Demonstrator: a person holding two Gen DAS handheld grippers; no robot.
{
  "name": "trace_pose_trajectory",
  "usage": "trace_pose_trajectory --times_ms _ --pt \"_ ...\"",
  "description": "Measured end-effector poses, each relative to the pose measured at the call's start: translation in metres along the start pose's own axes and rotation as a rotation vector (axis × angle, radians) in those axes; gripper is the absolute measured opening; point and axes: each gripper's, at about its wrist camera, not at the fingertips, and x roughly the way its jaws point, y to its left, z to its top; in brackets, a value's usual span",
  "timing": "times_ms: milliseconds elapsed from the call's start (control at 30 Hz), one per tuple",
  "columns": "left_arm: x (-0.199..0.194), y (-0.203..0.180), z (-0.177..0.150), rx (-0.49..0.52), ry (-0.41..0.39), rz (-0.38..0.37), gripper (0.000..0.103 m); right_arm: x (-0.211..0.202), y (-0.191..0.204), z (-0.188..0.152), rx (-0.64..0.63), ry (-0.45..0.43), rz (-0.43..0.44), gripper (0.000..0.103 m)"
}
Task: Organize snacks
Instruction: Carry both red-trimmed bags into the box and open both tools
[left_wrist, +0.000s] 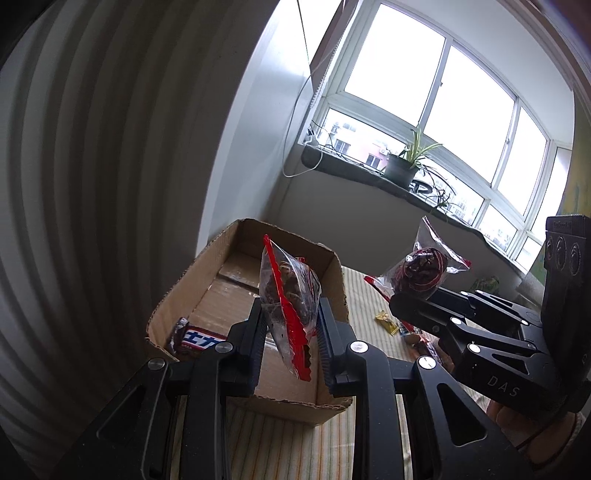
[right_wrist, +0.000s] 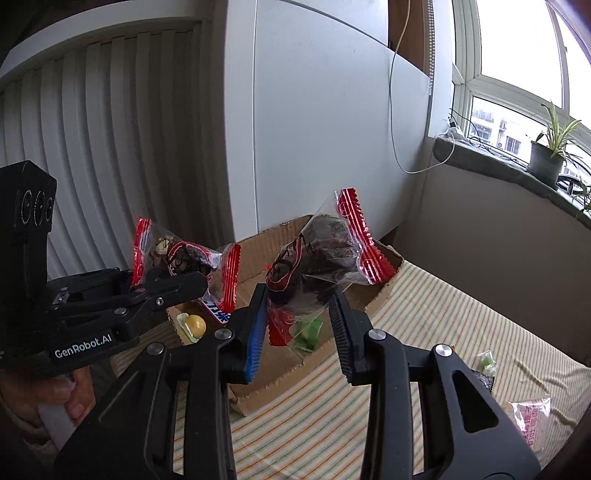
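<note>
My left gripper (left_wrist: 290, 325) is shut on a clear snack packet with red ends (left_wrist: 286, 291), held above the open cardboard box (left_wrist: 336, 280). It also shows in the right wrist view (right_wrist: 181, 258). My right gripper (right_wrist: 299, 314) is shut on a second clear packet with red ends (right_wrist: 321, 254), held over the box's near edge (right_wrist: 384, 288); this packet also shows in the left wrist view (left_wrist: 424, 267). Inside the box lie a chocolate bar (left_wrist: 195, 338), a yellow round candy (right_wrist: 194, 325) and a green wrapped sweet (right_wrist: 308, 332).
The box stands on a striped cloth (right_wrist: 424, 332) against a white wall. Loose snacks lie on the cloth: a yellow wrapper (left_wrist: 386, 321), a green sweet (right_wrist: 487, 360), a pink packet (right_wrist: 532, 421). A windowsill with a potted plant (left_wrist: 402, 166) is behind.
</note>
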Motion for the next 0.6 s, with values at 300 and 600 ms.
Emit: trace_pose_trajectory --times_ms 300,600 --pt "0.011 0.029 0.007 -0.014 -0.003 0.113 0.076 0.033 -0.008 -0.007 0.037 0.042 0.008 0.069" --pt "0.001 0.038 0.010 -0.047 -0.017 0.122 0.076 0.012 0.006 -0.009 0.033 0.013 0.008 0.069"
